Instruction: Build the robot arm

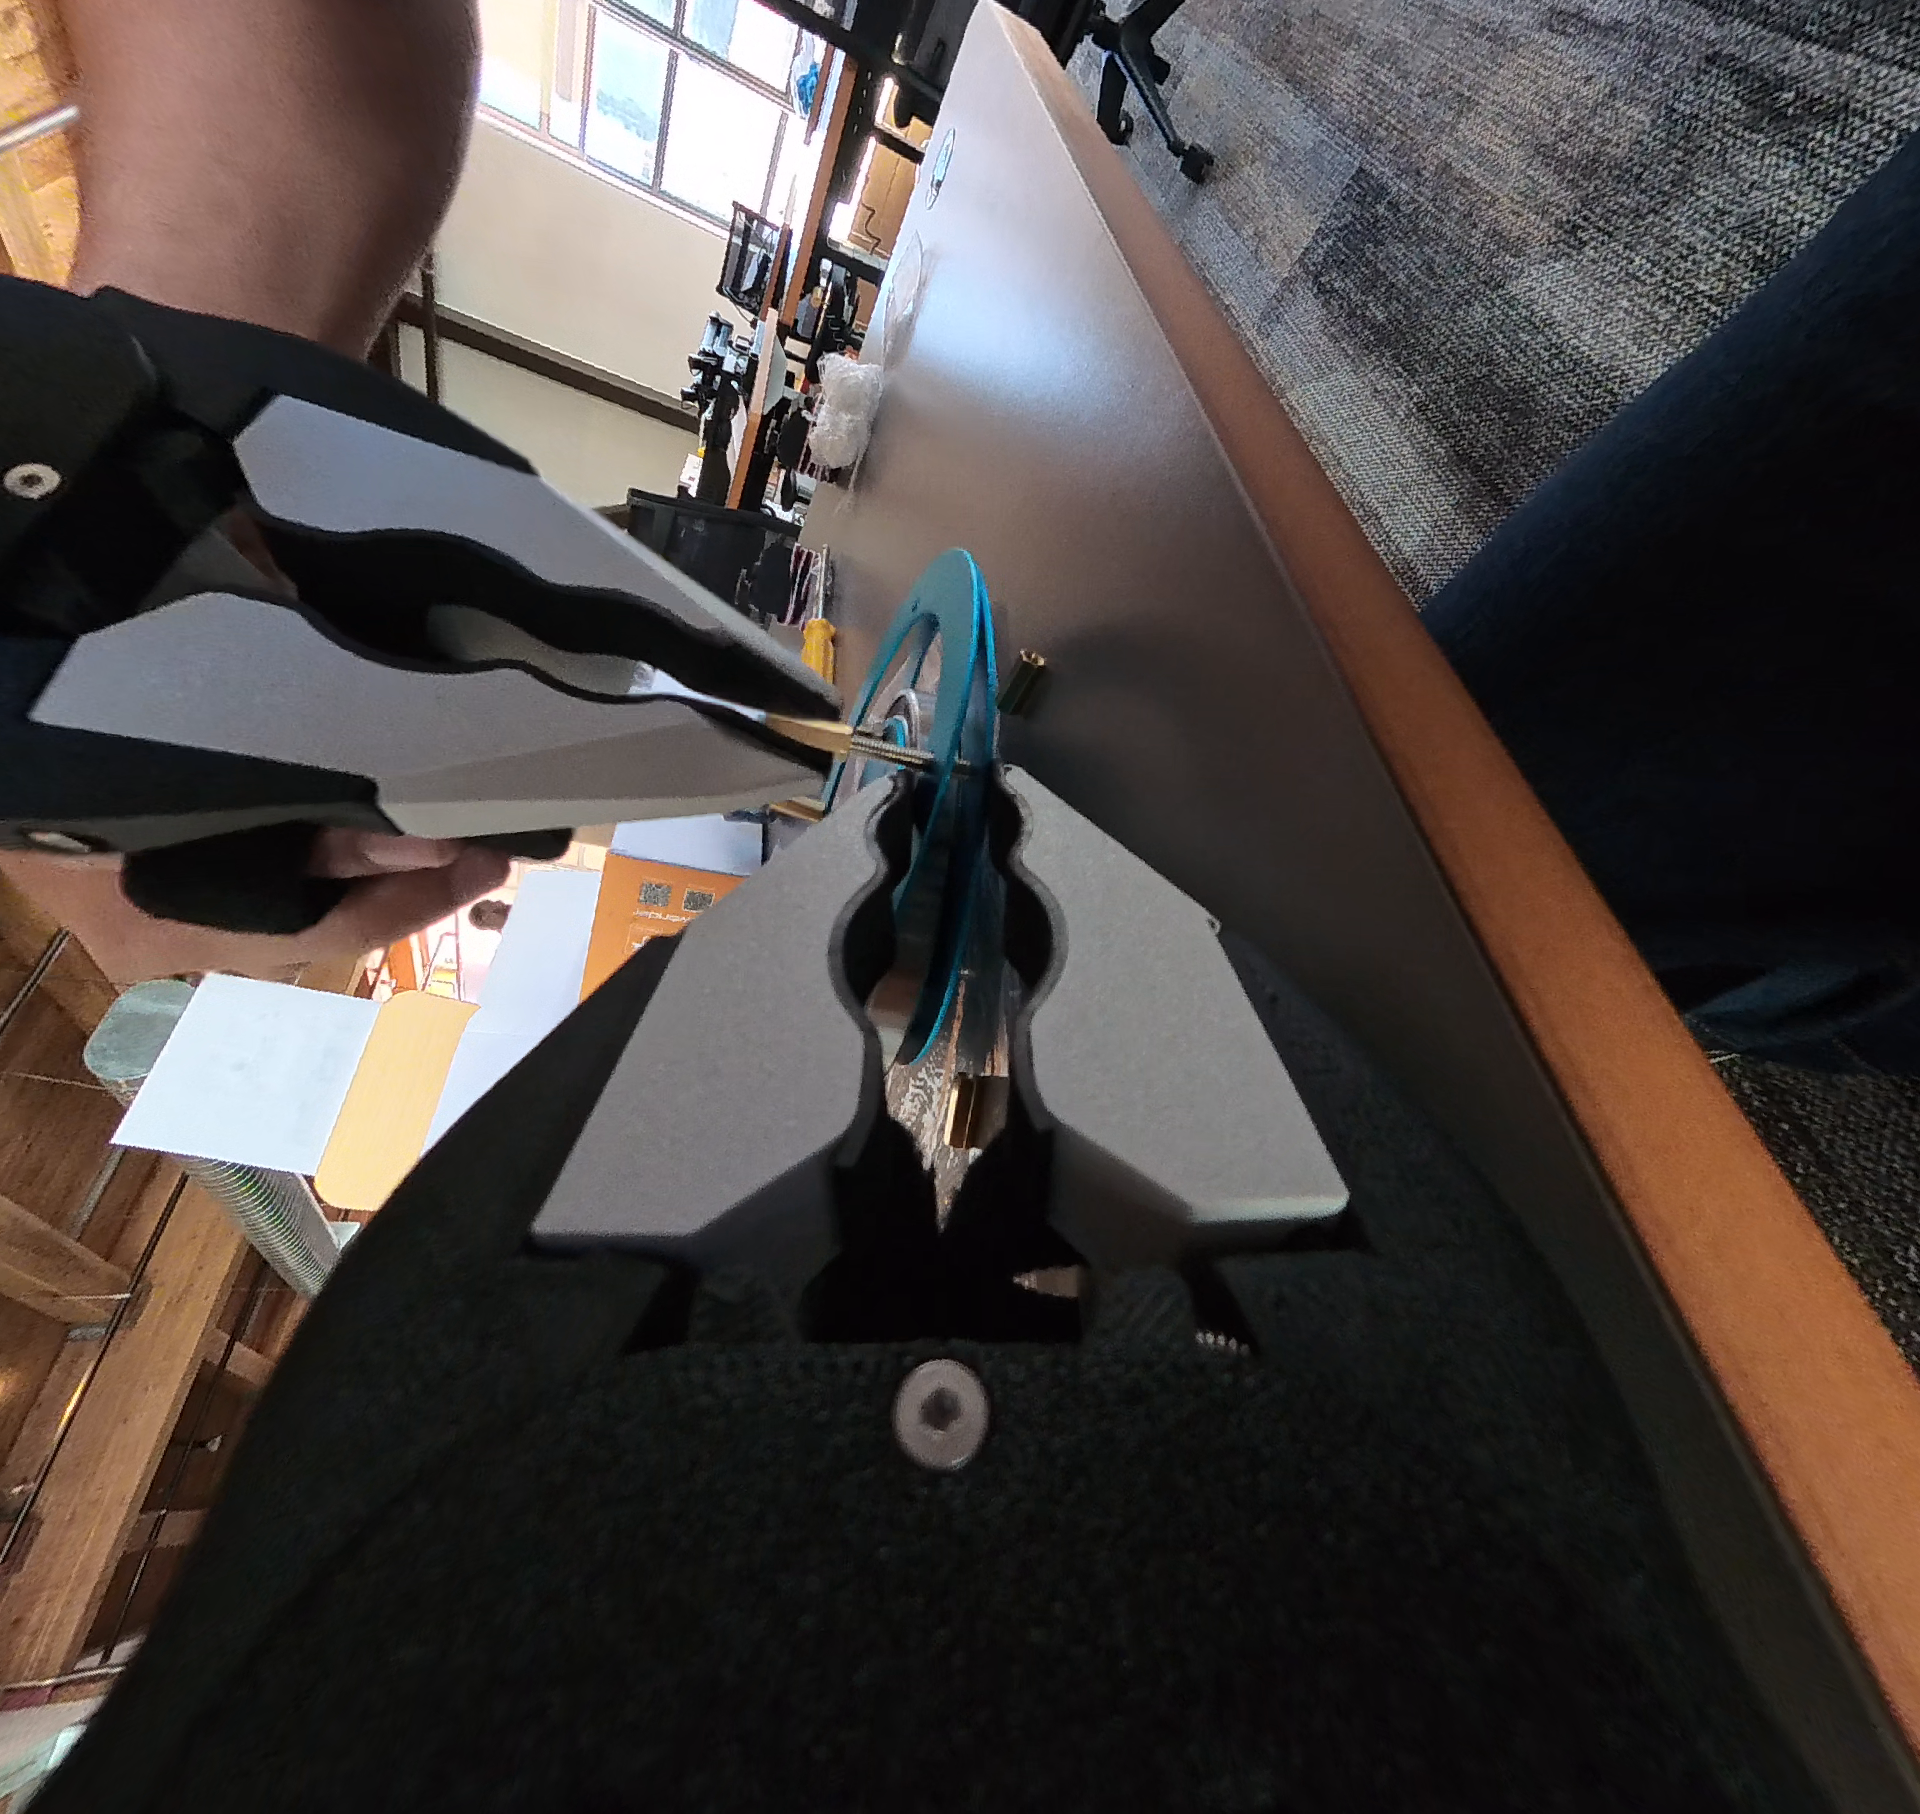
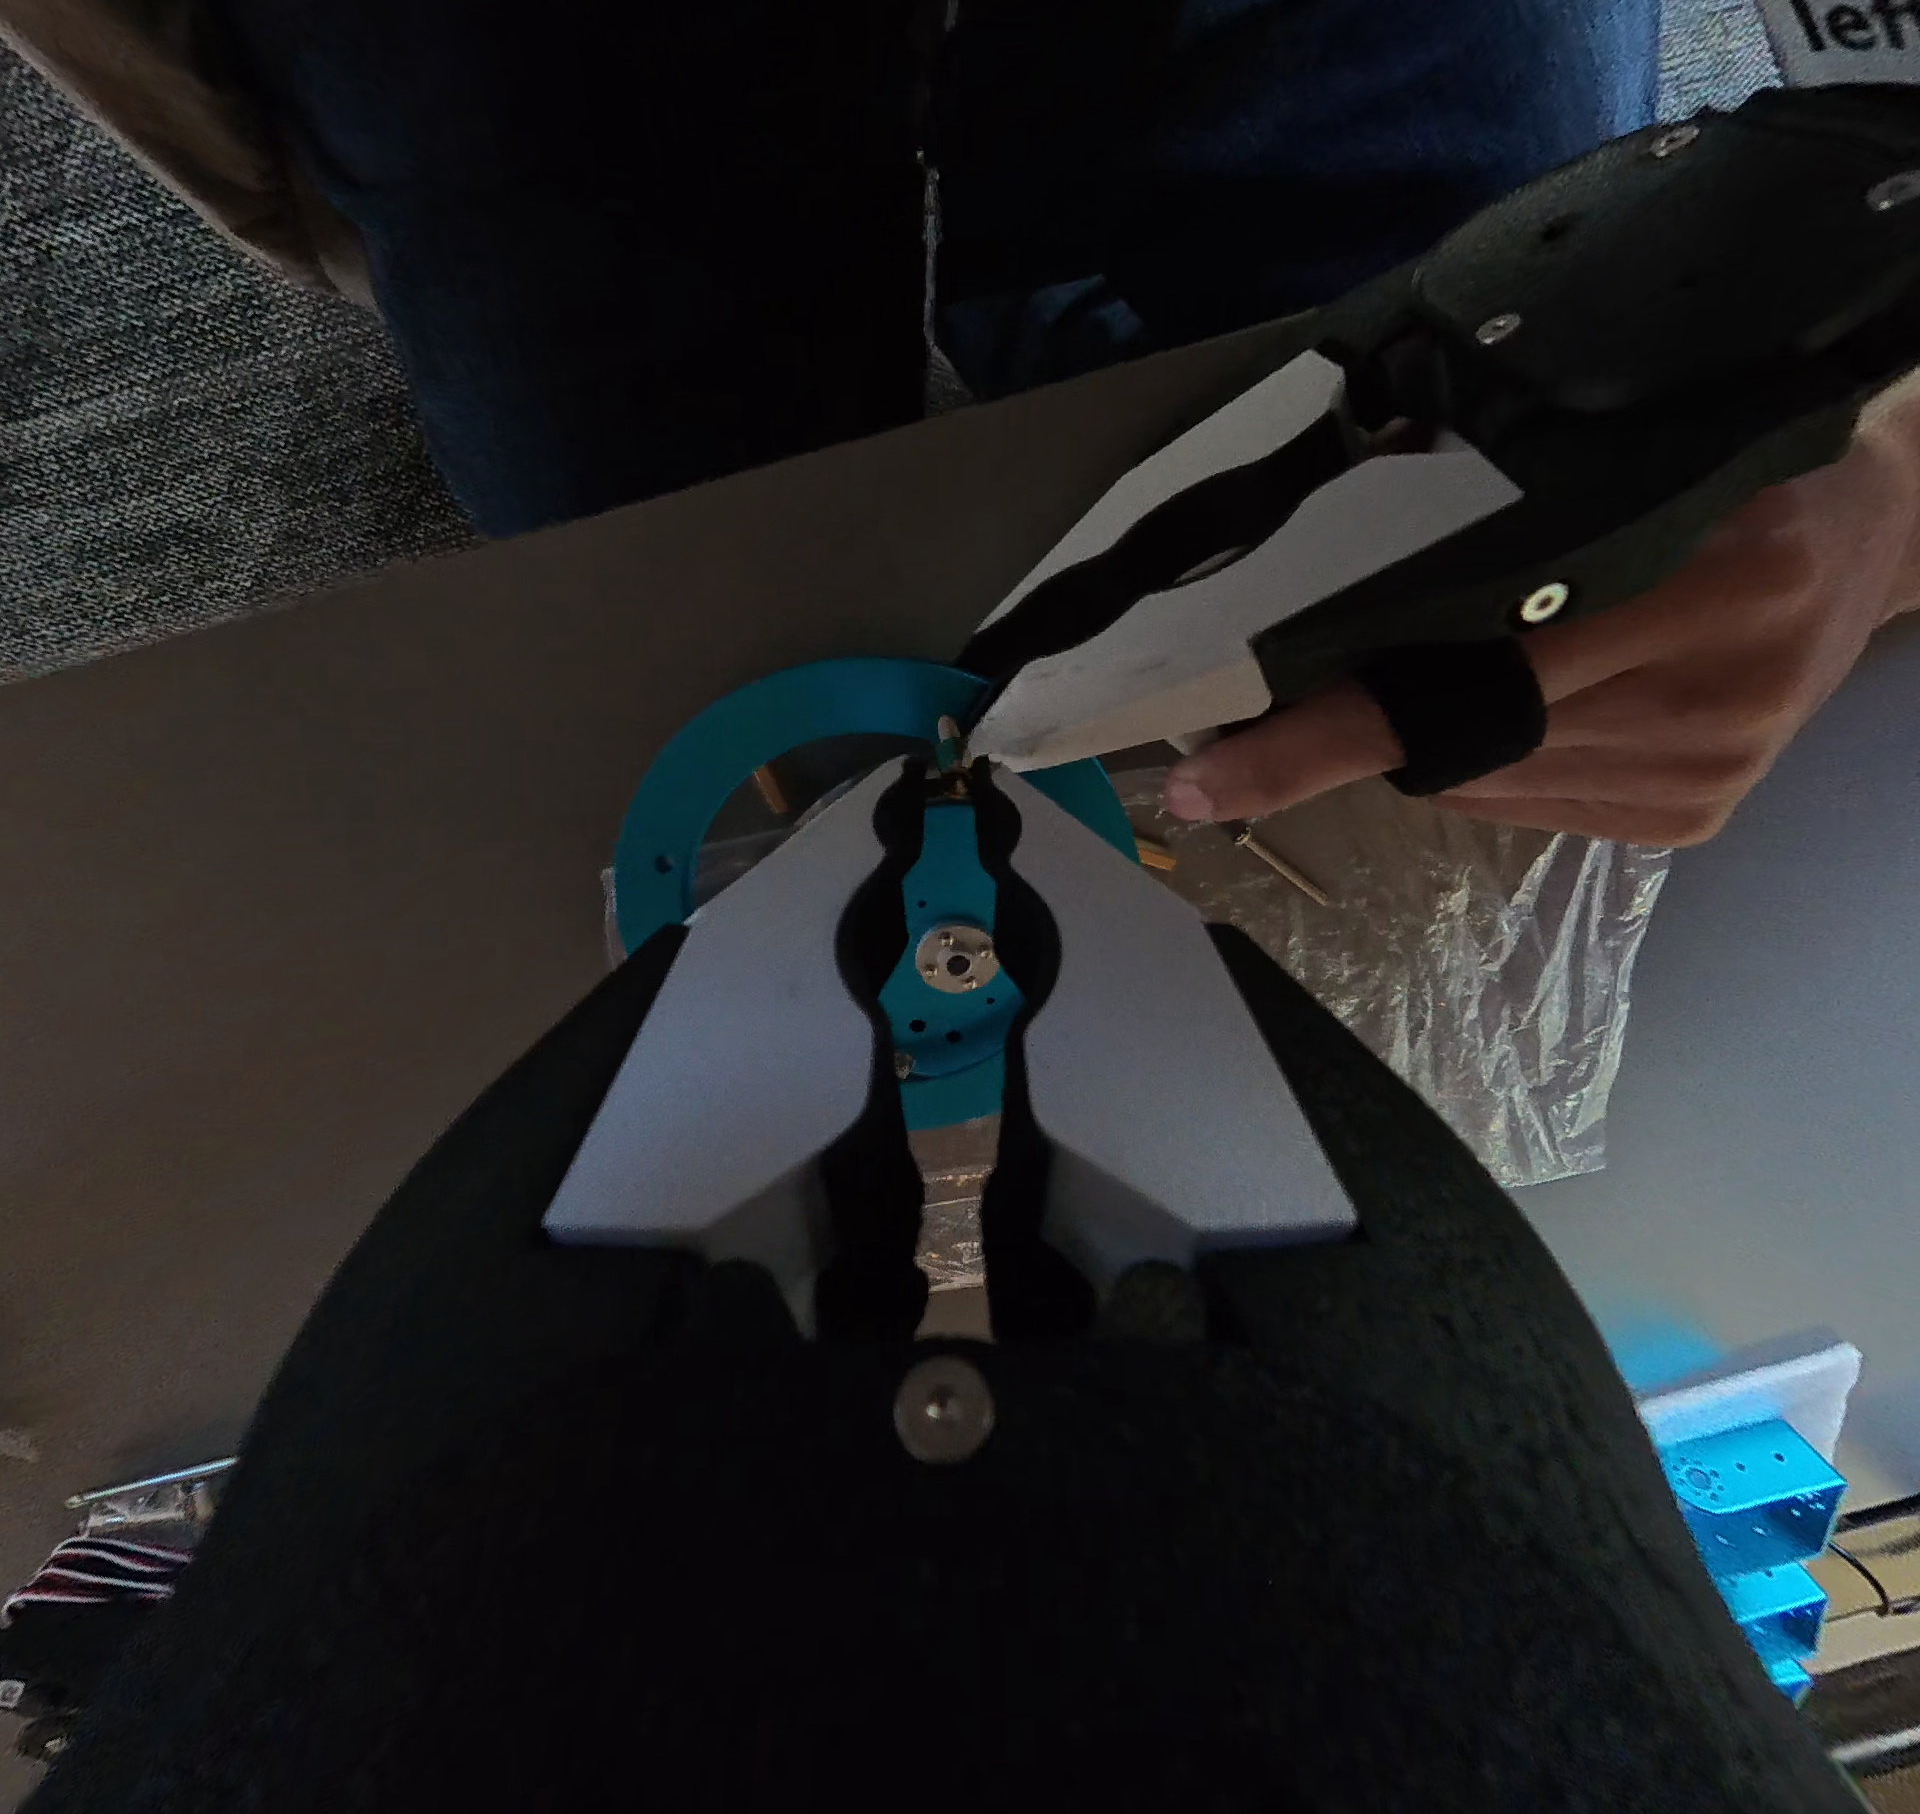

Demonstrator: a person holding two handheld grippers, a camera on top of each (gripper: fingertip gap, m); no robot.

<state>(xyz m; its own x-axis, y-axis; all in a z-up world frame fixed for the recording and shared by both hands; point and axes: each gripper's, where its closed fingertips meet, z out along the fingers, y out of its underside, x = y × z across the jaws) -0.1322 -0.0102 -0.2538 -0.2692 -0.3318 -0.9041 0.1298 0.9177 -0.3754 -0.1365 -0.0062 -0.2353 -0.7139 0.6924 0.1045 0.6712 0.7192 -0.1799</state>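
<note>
The left gripper [image 1: 951, 788] was closed on the rim of a teal wheel [image 1: 951, 621], holding it flat-on to the table [image 1: 1091, 414] and close over it. It could not be told whether the wheel touched the table. This hold apparently steadied the wheel against the other tool. The right gripper [image 1: 816, 725] was pinched shut at its very tips on a brass standoff [image 1: 805, 728]. A threaded stud [image 1: 904, 751] ran from the standoff into the wheel near the clamped rim, square to the wheel's face as if for fitting. Further standoffs projected from the wheel's far face. A clear plastic bag [image 2: 1455, 954] lay just beside the wheel. A long screw [image 2: 1280, 862] lay at the bag, whether inside or on top could not be told. Blue brackets [image 2: 1745, 1525] were stacked well apart.
</note>
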